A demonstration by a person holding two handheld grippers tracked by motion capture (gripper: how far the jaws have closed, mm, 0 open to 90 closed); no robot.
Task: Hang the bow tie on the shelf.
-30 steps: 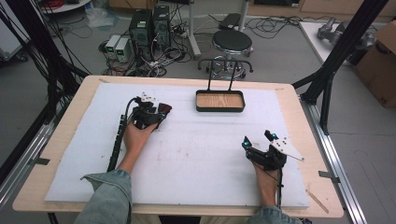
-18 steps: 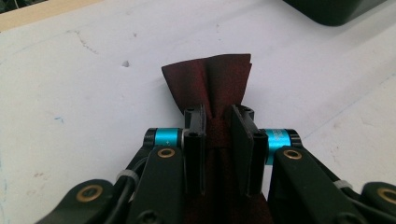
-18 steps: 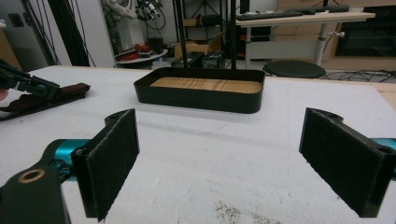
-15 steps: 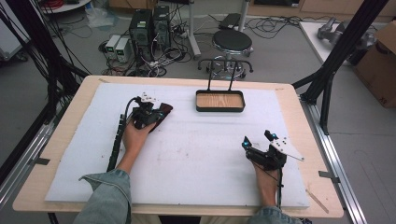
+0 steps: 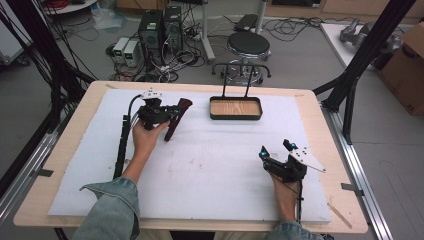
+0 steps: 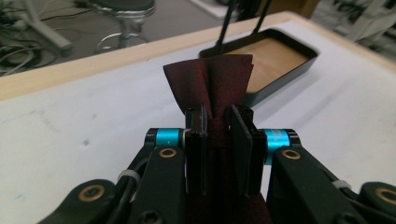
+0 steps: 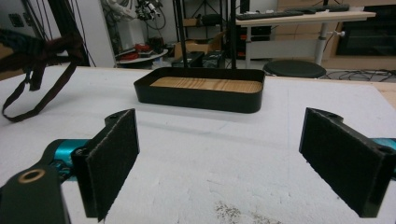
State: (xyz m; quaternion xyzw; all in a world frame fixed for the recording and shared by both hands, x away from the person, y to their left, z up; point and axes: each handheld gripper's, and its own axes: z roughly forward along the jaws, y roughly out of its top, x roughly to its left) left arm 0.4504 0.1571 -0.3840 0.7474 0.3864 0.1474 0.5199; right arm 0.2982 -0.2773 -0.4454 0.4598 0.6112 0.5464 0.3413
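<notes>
Status: pick-up done, placement not done.

L tool [image 5: 172, 111] is clamped on a dark red bow tie [image 5: 176, 116]; in the left gripper view the two pads pinch the tie [image 6: 215, 79] at its knot, w/ the flared end fanning out above the jaws. In the high view the tie hangs from the tool at the bench's far-left area, its strap drooping toward the white mat [image 5: 215, 170]; whether the lower end touches the mat cannot be told. In the right gripper view the strap [image 7: 35, 100] shows as a loose loop well off to the left.

Black tray w/ wooden floor [image 5: 216, 115] sits at the far centre of the bench, near the tie but apart from it. Tray holds nothing. It lies just ahead of the L tool's line of sight, so judged to be the likely drop point.

R tool [image 5: 277, 150] rests at near-right of the bench, jaws wide apart, gripping nothing, well apart from tie and tray.

Remaining, as judged: carry tie over the tray rim, lower, release. Strap could snag on the rim en route.
</notes>
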